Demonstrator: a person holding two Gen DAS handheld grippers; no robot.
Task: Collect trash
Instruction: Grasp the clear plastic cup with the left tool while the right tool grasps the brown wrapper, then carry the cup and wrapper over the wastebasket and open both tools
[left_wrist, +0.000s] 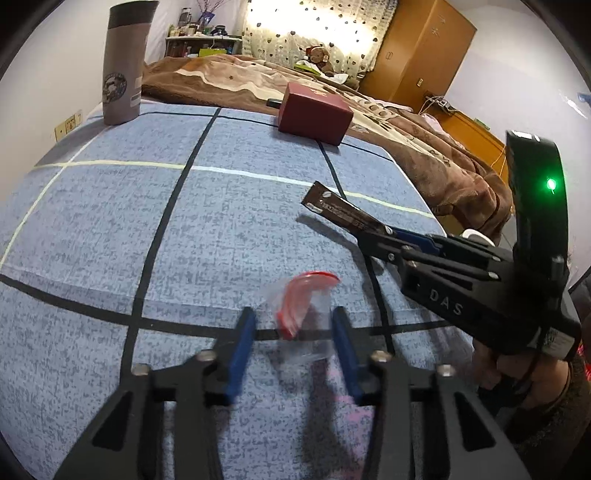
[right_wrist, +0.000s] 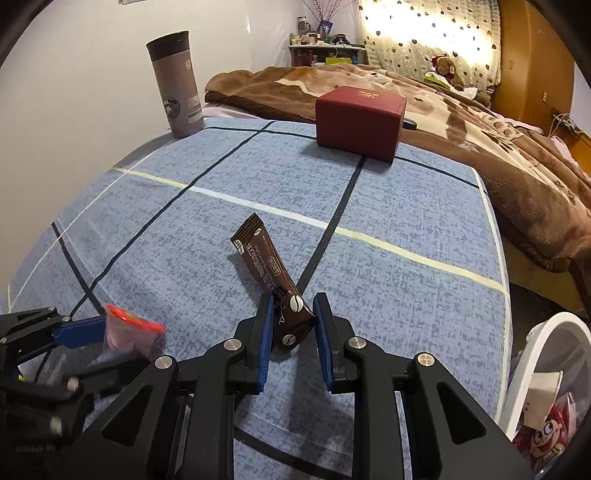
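Note:
A clear plastic bag with a red zip strip (left_wrist: 299, 306) sits between the blue pads of my left gripper (left_wrist: 293, 321), just above the blue checked sheet (left_wrist: 110, 229). The pads close on its crumpled sides. The right wrist view shows the same bag (right_wrist: 129, 328) pinched at the tip of the left gripper (right_wrist: 118, 347). My right gripper (right_wrist: 293, 306) is shut on the lower end of a brown coffee sachet (right_wrist: 262, 258), which sticks up and away at a tilt. From the left wrist view, the right gripper (left_wrist: 384, 232) holds that sachet (left_wrist: 340, 210) clear of the sheet.
A grey thermos (right_wrist: 177, 85) stands at the far left and a dark red box (right_wrist: 358, 122) at the far middle of the sheet. A brown blanket (right_wrist: 480, 122) lies beyond. A white bin (right_wrist: 532, 339) with wrappers inside stands below the bed's right edge.

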